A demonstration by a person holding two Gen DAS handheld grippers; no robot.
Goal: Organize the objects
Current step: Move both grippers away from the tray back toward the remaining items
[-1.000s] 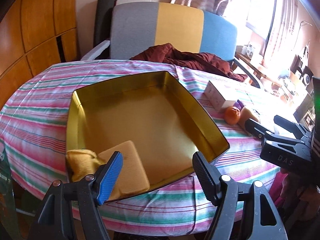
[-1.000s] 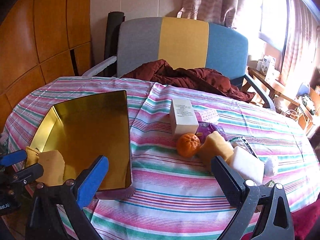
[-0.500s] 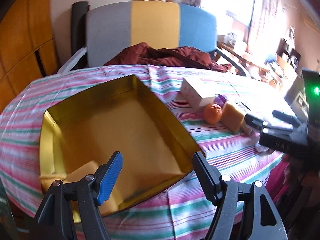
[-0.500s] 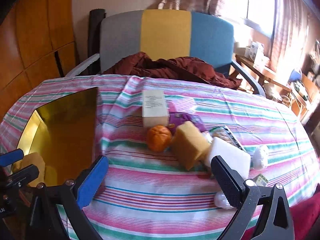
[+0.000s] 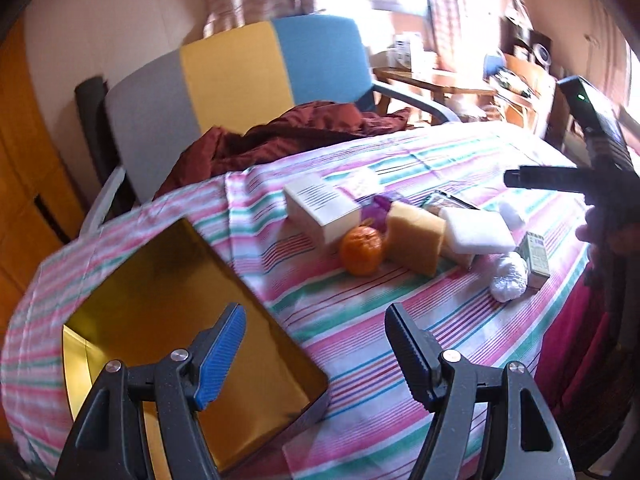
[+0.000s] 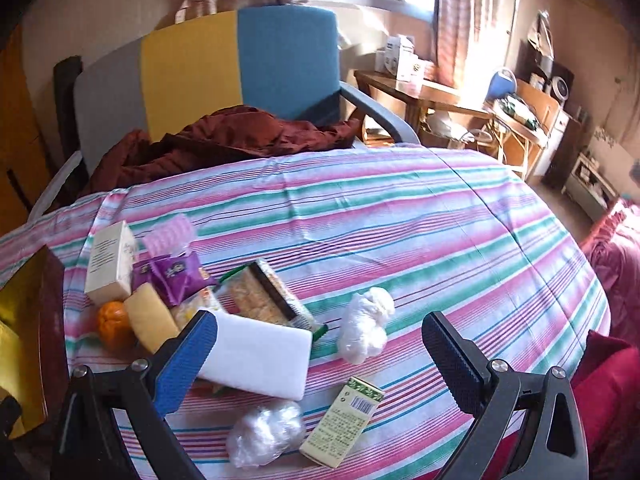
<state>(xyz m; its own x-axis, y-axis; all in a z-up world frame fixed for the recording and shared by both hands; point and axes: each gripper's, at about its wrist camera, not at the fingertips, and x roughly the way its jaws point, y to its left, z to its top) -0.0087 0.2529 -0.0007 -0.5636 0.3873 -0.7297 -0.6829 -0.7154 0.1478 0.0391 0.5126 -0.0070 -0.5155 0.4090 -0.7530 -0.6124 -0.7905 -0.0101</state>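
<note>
A gold tin tray [image 5: 160, 320] lies at the left on the striped tablecloth [image 5: 360, 320]. My left gripper [image 5: 314, 332] hangs open and empty over the tray's right rim. To its right lie a white box [image 5: 320, 208], an orange [image 5: 362, 250], a yellow sponge [image 5: 416, 236] and a white sponge [image 5: 476, 232]. My right gripper [image 6: 320, 328] is open and empty above the white sponge [image 6: 260, 356] and a crumpled plastic ball [image 6: 366, 324]. A second plastic ball [image 6: 266, 436] and a small green box [image 6: 344, 420] sit nearer the table edge. A snack pack [image 6: 264, 296] and a purple packet [image 6: 176, 276] lie behind the sponge.
A chair with a grey, yellow and blue back [image 6: 200, 64] stands behind the table, with a dark red garment [image 6: 224, 140] on its seat. Wooden desks [image 6: 440, 92] stand at the back right. Red cloth [image 6: 608, 392] lies past the table's right edge.
Both grippers have swung to the right, away from the tin and towards the pile of objects. The tin has slid to the left in both views. Both grippers stayed open.
</note>
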